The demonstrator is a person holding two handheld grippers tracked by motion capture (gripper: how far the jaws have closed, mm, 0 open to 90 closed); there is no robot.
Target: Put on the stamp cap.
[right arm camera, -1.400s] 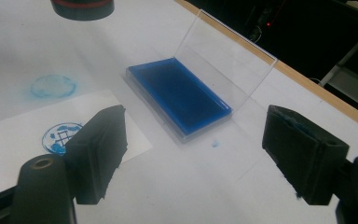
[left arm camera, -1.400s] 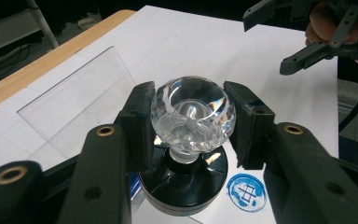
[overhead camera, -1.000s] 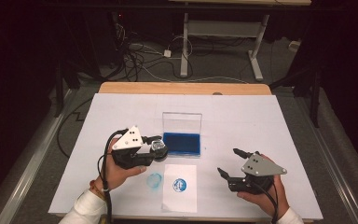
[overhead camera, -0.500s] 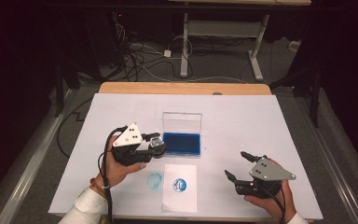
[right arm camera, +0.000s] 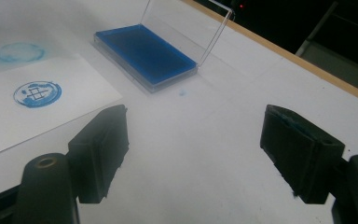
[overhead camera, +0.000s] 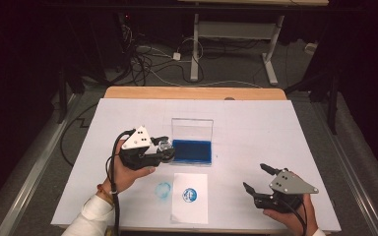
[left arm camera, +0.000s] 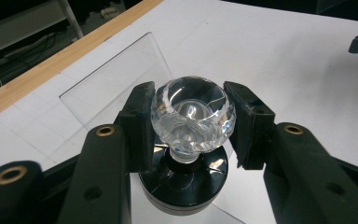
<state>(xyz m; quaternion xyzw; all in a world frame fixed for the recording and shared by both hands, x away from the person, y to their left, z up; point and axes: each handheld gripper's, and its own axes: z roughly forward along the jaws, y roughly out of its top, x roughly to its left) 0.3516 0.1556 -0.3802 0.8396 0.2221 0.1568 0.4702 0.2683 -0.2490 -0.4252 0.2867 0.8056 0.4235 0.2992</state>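
One print (overhead camera: pixel 190 194) is made on the paper (overhead camera: pixel 191 209); the stamp (left arm camera: pixel 192 116) is gripped by the left hand-held gripper (left arm camera: pixel 192 122) beside the ink pad (overhead camera: pixel 191 151), the right hand-held gripper (right arm camera: pixel 193 154) held open and empty

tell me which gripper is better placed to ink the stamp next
Left. The left gripper is clamped on the stamp beside the blue ink pad; the right gripper is open, farther away.

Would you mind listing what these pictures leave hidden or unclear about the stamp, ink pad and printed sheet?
- Stamp: its printing face is turned away in the left gripper view, behind its black base; in the high view it is too small.
- Blue print on the paper sheet: too small to read in the high view; in the right gripper view, too faint.
- Ink pad: in the left gripper view, the left claw and stamp hide it.
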